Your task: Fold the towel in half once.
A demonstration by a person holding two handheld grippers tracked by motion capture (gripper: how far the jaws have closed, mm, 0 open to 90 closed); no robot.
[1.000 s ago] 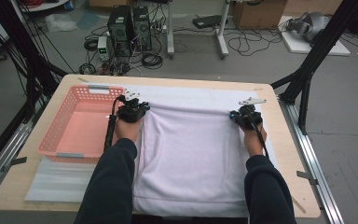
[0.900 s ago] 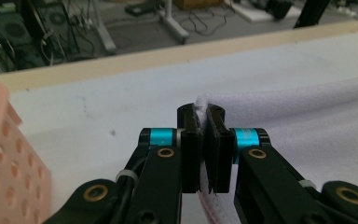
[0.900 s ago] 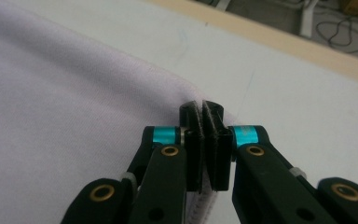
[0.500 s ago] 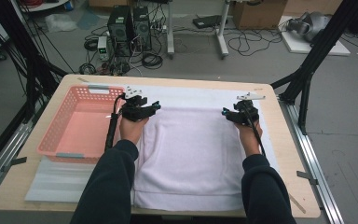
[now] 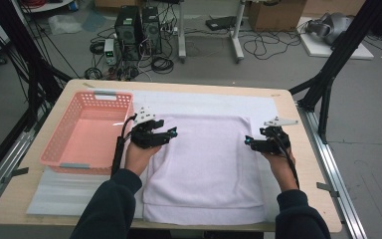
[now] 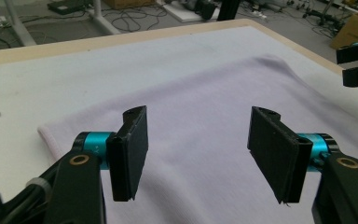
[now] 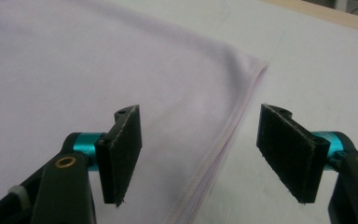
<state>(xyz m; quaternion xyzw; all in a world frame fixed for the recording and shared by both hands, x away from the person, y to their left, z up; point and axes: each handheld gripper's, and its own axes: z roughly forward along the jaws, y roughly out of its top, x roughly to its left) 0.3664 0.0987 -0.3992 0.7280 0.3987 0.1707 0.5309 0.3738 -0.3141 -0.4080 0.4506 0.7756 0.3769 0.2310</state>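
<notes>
Two tools hover over a folded pale lilac towel (image 5: 204, 164) that lies flat on a white mat (image 5: 199, 102) in the middle of the table (image 5: 298, 164), its near edge close to the person's side. At the towel's far left corner, the left tool (image 5: 171, 133) points right across the cloth; its jaws have just been opening and now stand well spread, with nothing between them, the towel's surface lying below them in the left gripper view (image 6: 200, 154). At the towel's right edge, the right tool (image 5: 248, 143) points left, toward the other one; its jaws too have just been opening and stand wide apart, pinching nothing. In the right gripper view the towel's layered right edge (image 7: 223, 140) runs between and under the black pads (image 7: 121, 154), apart from them, with its far right corner just ahead. A pink plastic basket (image 5: 87, 127) sits on the left part of the table, just left of the left tool's hand (image 5: 138, 155). Dark sleeves come in from the near edge.
</notes>
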